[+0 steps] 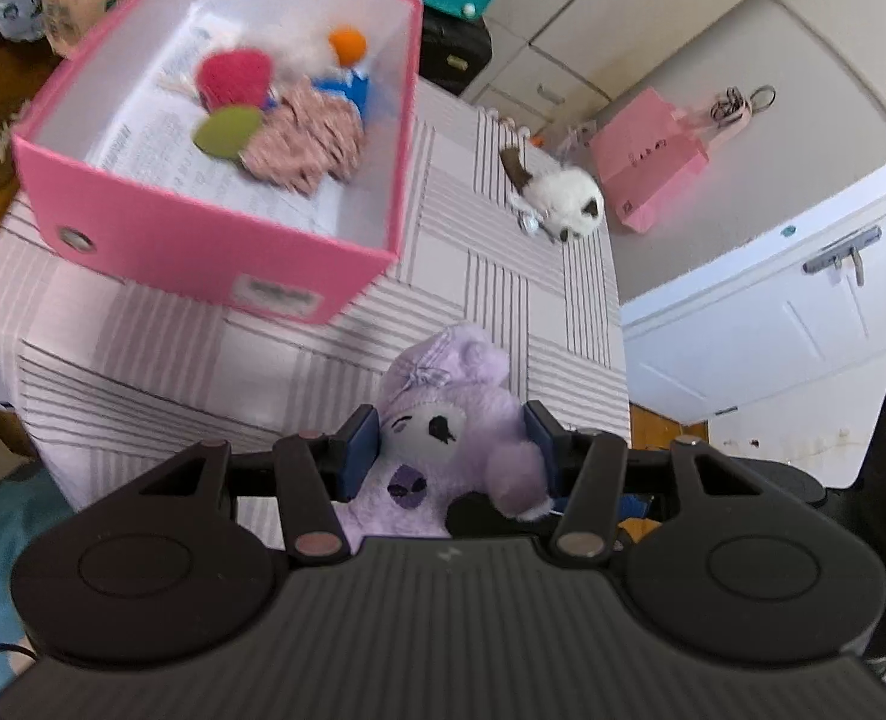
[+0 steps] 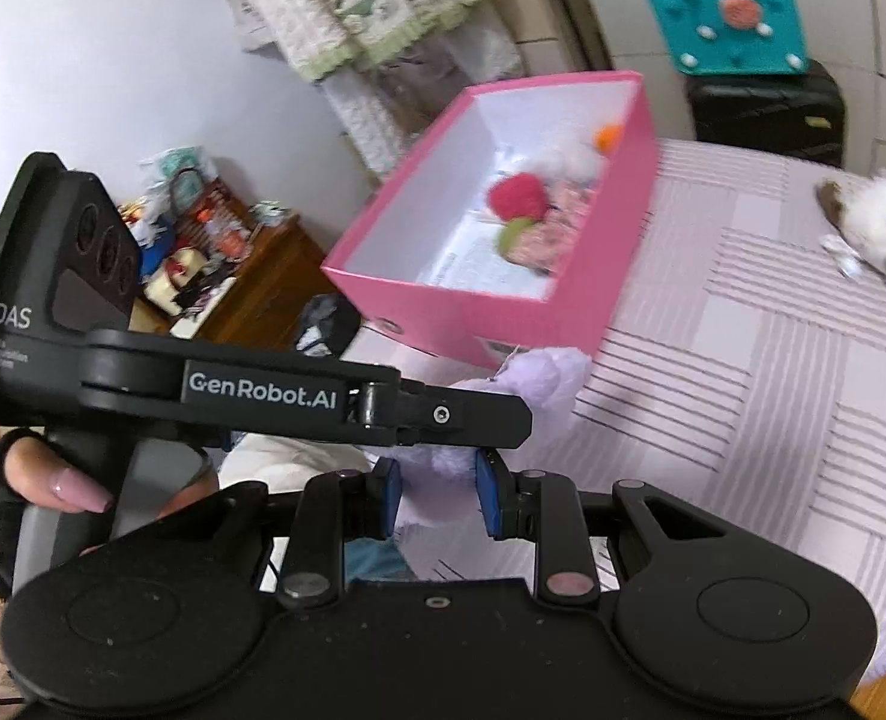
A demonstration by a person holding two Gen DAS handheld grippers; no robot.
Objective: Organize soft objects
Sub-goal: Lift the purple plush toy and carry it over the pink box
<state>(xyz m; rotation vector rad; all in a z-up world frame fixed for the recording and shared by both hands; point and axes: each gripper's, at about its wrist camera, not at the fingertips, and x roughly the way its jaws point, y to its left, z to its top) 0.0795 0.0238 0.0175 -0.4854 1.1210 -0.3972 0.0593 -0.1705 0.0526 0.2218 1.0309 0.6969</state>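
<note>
lilac plush [image 1: 443, 420] between my blue pads [image 1: 359, 450]. pink box [image 1: 203, 252], white inside, holds red, green, orange, pink-striped soft bits. far right white-brown plush cat [image 1: 563, 198]. grey-striped pale cloth [image 1: 491, 276]. teal bag [image 2: 731, 18].

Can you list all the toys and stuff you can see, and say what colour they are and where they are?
Plush toy: one, lilac, held between both grippers.
Storage box: one, pink, on the striped bedcover.
Soft toys in the box: several, red, green, orange, blue, pink; exact count unclear.
Cat plush: one, white and brown, on the bedcover near its edge.
Felt bag: one, teal, on a black suitcase.
Paper bag: one, pink, on the floor.
Left gripper: black, closed on the plush.
Right gripper: black, closed on the plush.
</note>
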